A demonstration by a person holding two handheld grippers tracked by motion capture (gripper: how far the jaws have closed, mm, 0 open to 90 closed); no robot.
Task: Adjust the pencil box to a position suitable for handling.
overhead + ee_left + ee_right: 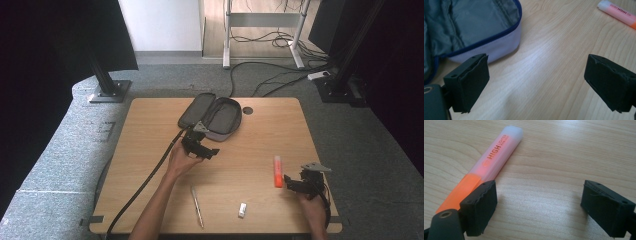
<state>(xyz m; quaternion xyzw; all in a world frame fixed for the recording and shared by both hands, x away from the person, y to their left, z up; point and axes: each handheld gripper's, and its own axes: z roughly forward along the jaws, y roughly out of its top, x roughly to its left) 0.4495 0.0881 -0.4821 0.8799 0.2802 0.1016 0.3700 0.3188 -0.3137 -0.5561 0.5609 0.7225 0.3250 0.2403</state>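
Right gripper [539,207], jaws spread, sits beside the orange highlighter [484,167], not yet grasped. Left gripper [536,82], also spread, waits lower right of the empty pencil case [474,30].

I work in a lab or studio: wooden table [150,150], black curtains [60,40], stand bases [107,92], loose floor cables [270,70] beyond my forearms
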